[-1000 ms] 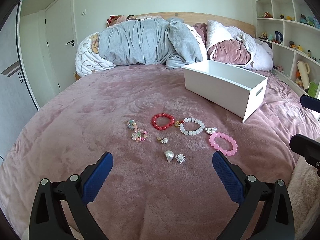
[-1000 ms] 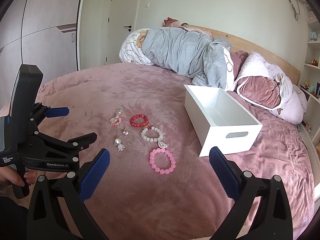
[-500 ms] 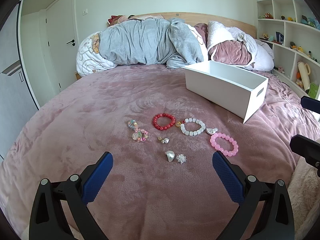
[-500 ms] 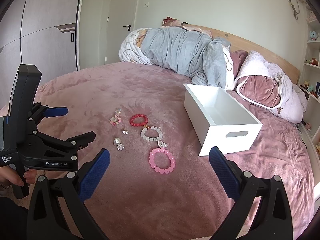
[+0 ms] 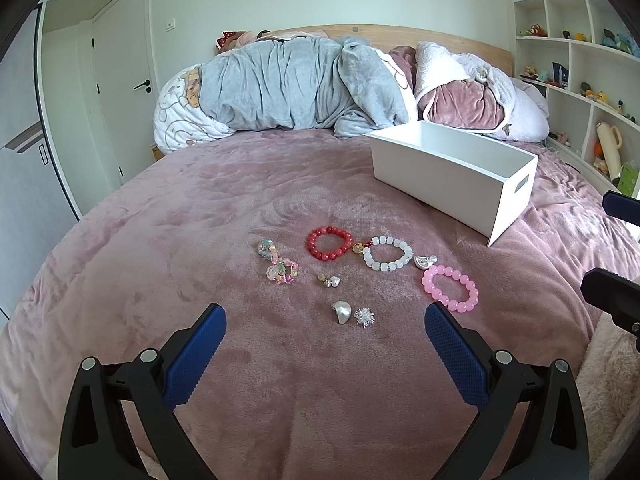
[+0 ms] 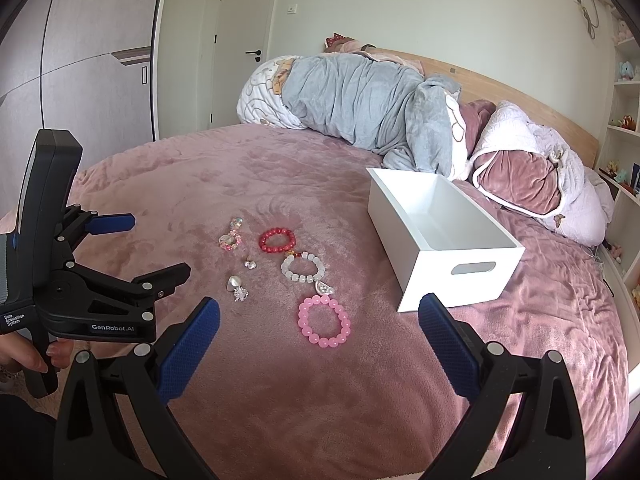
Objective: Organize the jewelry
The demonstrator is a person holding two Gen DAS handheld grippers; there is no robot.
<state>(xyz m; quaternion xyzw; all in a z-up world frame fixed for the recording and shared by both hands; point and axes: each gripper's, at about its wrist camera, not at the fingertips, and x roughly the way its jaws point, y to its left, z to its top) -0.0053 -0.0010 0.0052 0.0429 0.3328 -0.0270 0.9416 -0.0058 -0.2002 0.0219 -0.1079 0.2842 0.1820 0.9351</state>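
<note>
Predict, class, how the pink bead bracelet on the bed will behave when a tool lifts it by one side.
The pink bead bracelet is a loop of separate round beads, so it will probably sag rather than hold its ring shape. Its glossy beads may slip between flat pads. Lying flat on the plush blanket, it seems unlikely to roll.

Your left claw (image 5: 325, 322) hangs wide open over the bed (image 5: 160, 248), bracelets (image 5: 329, 243) and a white box (image 5: 452, 168) ahead.

Open blanket (image 5: 200, 220) around jewelry (image 5: 360, 272)

Four bracelets (image 5: 329, 243), perhaps four small charms (image 5: 342, 311), one box (image 5: 452, 178)
</note>
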